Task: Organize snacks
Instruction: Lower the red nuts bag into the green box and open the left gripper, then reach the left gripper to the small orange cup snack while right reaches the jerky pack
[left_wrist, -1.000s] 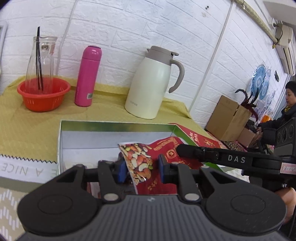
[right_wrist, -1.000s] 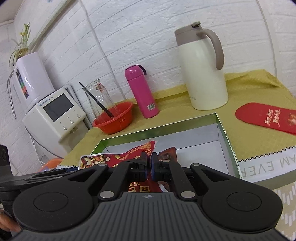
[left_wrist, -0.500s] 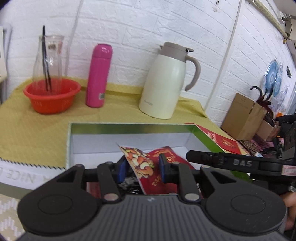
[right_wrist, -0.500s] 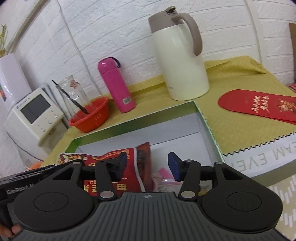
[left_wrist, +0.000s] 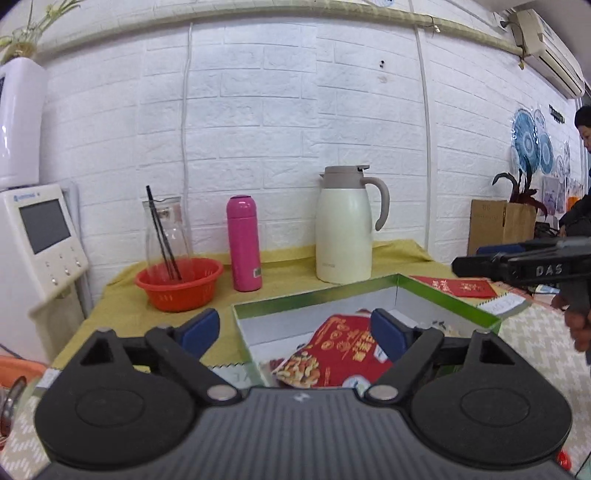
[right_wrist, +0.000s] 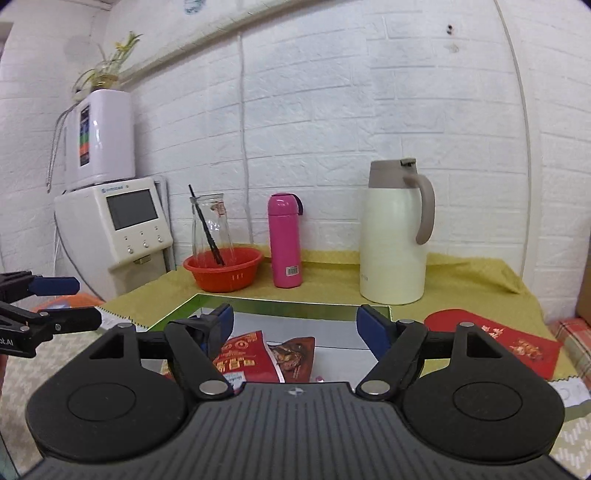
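box (left_wrist: 314, 299): red packet (left_wrist: 343, 349) and a darker one (right_wrist: 293, 356) already laid inside
left gripper (left_wrist: 293, 332): jaws just opened wide, nothing held
right gripper (right_wrist: 293, 326): same, empty
left to do: cannot be told

The open box (right_wrist: 295, 312) is lying clear from above, its green rim walling in the snack packets (right_wrist: 245, 356). Behind it, the cream jug (right_wrist: 393, 243), pink flask (right_wrist: 285, 240) and orange basket (right_wrist: 223, 271) (a glass carafe standing inside) are lining the wall, leaving bare table (right_wrist: 332, 269) between.
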